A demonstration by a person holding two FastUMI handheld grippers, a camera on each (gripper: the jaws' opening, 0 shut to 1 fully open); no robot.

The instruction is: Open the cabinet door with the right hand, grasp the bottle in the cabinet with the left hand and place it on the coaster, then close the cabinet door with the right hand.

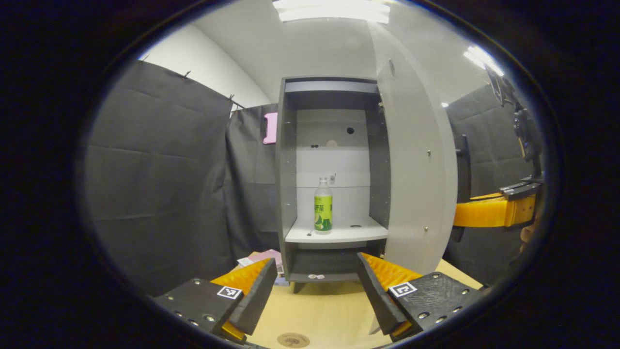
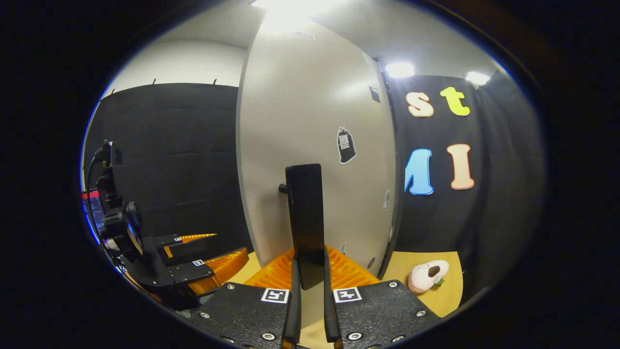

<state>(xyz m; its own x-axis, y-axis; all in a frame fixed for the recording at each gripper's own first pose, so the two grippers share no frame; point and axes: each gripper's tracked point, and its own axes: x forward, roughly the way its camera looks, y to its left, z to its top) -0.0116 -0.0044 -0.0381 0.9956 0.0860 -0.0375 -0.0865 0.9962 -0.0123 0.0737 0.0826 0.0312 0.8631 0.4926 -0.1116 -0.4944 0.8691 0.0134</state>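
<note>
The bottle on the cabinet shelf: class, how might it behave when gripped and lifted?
The bottle stands tall and narrow, so a nudge would probably tip it. Its round body could roll if it fell. It looks like smooth plastic, so possibly slippery.

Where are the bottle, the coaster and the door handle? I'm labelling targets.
bottle [image 1: 323, 212]: left gripper view, on its label.
coaster [image 1: 293, 340]: left gripper view, on its top face.
door handle [image 2: 305, 218]: right gripper view, on its flat bar.

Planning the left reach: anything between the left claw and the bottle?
Left gripper view: the left claw is open and the stretch to the bottle is bare, with only table and the cabinet's lower shelf edge below.
</note>
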